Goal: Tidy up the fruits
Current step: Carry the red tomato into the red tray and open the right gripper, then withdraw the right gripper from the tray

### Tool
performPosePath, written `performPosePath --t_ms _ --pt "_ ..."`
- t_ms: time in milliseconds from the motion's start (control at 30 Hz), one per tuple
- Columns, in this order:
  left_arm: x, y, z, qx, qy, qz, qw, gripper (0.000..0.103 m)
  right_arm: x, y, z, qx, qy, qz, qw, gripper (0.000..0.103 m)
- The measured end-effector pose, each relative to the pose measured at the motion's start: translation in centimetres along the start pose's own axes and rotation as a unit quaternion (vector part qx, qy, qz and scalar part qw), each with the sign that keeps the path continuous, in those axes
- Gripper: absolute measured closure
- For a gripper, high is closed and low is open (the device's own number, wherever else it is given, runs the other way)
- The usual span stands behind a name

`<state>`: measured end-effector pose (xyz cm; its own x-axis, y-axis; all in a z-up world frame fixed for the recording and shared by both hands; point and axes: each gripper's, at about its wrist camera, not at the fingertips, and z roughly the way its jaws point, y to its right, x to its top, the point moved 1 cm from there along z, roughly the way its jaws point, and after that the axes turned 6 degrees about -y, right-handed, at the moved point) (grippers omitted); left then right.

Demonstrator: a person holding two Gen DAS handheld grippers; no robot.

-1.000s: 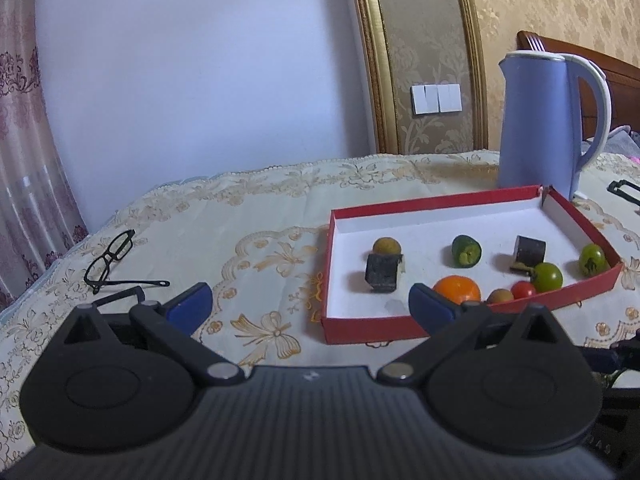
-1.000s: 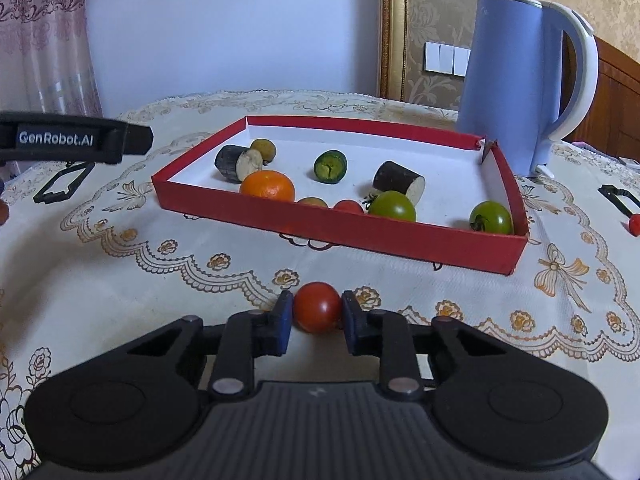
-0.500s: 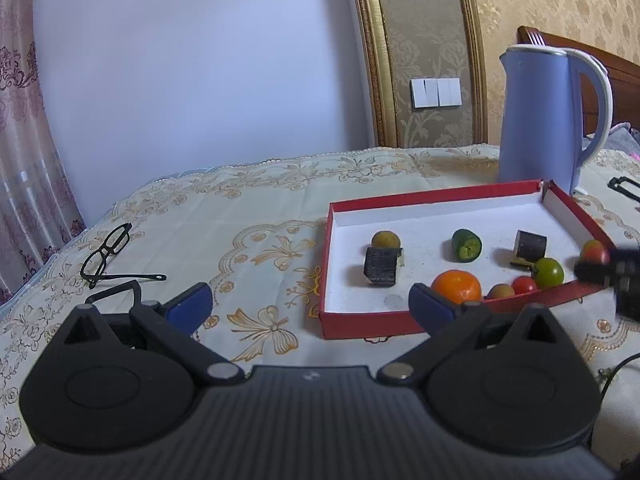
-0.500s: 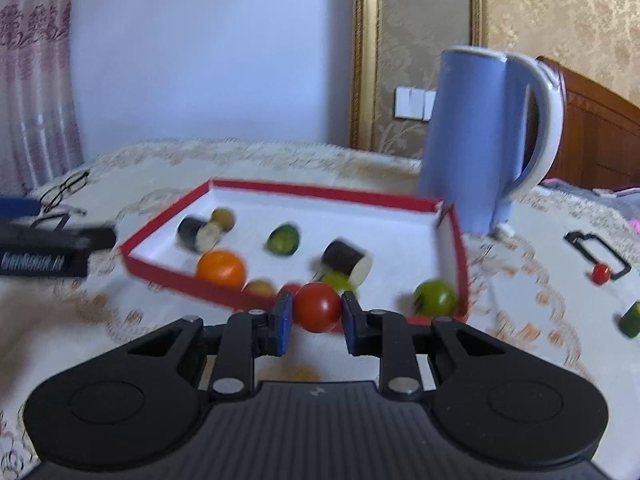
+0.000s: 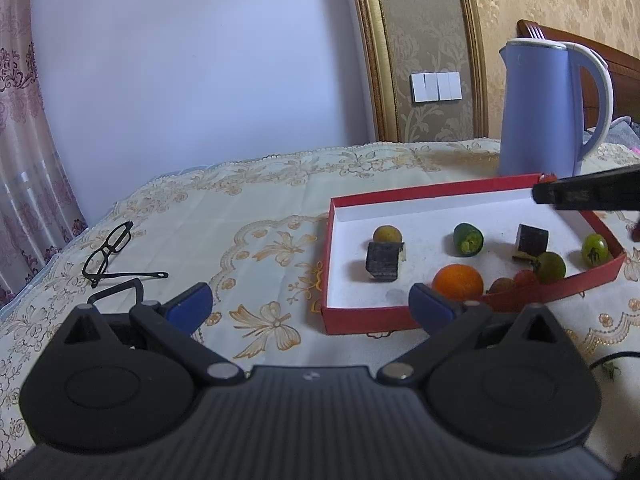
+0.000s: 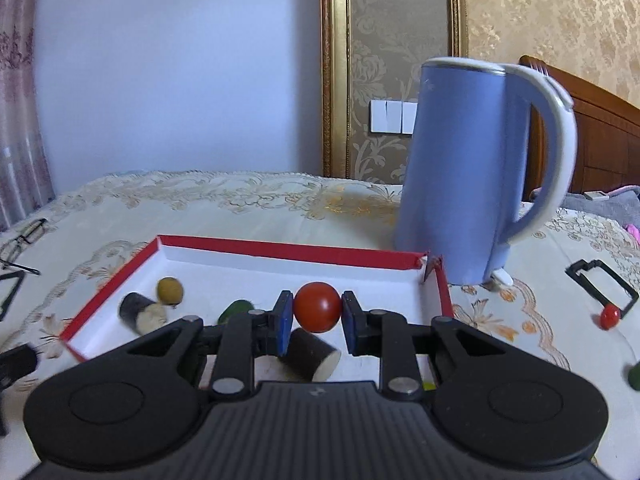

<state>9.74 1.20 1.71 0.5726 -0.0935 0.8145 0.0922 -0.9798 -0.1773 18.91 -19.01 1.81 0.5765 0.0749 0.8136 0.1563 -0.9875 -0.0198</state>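
In the right wrist view, the right gripper [image 6: 317, 312] sits low in the centre of the frame with its jaws closed on a red tomato [image 6: 317, 307], the blue pads pressing it from both sides. The tomato hangs above the white floor of the red tray [image 6: 288, 249], toward the tray's far right part. Below and just beside the jaws lies a dark cylinder piece [image 6: 310, 354] with a pale cut end. In the left part of the tray are another dark cylinder piece [image 6: 141, 313], a small yellow-brown fruit [image 6: 170, 289] touching or nearly touching it, and a green piece [image 6: 236, 309] partly hidden by the gripper. A blue kettle [image 6: 468, 168] stands upright just behind the tray's far right corner. On the cloth-covered surface [image 6: 240, 204] at the right edge of the frame, a small red fruit [image 6: 610, 315] lies against a black frame-like object [image 6: 602, 286].

In the left wrist view, the left gripper [image 5: 310, 306] is at the bottom of the frame, its jaws wide apart and holding nothing, over the cloth just in front of the tray's near left corner. The tray holds an orange [image 5: 457, 281] near its front wall, with green tomatoes [image 5: 551, 267] to its right. A pair of glasses [image 5: 110, 250] lies at mid left, well apart from the tray. The right gripper's dark body enters from the right edge above the tray's far right corner.
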Motion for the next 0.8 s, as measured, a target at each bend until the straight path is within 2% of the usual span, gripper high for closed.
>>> performPosePath --t_ms 233,400,467,533,567,700,800 --pt "-0.1 -0.2 -0.3 -0.011 -0.006 -0.010 0.9999 0.000 -0.3 -0.3 2.9 -0.044 -0.024 -0.007 0.999 0.075" --pt "-0.3 -0.2 -0.4 -0.023 -0.009 -0.019 0.9995 0.000 -1.8 0.5 0.5 -0.043 -0.029 0.018 0.998 0.075" --pt "-0.4 0.0 -0.5 -0.030 -0.009 -0.022 0.9993 0.000 -2.8 1.0 -1.5 -0.044 -0.022 0.029 0.998 0.068" --pt "-0.4 0.2 -0.6 -0.036 -0.007 -0.022 0.9991 0.000 -4.1 1.6 -3.7 -0.037 -0.015 0.042 0.998 0.038" --pt "-0.4 0.4 -0.6 -0.038 -0.008 -0.022 0.9990 0.000 -4.8 1.9 -4.9 -0.036 -0.006 0.046 0.998 0.033" --pt "-0.7 1.0 -0.4 -0.052 -0.022 -0.022 0.9982 0.000 -7.4 2.7 -8.0 -0.074 0.010 0.045 0.996 0.030" --pt "-0.8 1.4 -0.6 -0.058 -0.022 -0.019 0.9979 0.000 -8.9 4.0 -8.3 -0.078 -0.004 0.068 0.995 0.030"
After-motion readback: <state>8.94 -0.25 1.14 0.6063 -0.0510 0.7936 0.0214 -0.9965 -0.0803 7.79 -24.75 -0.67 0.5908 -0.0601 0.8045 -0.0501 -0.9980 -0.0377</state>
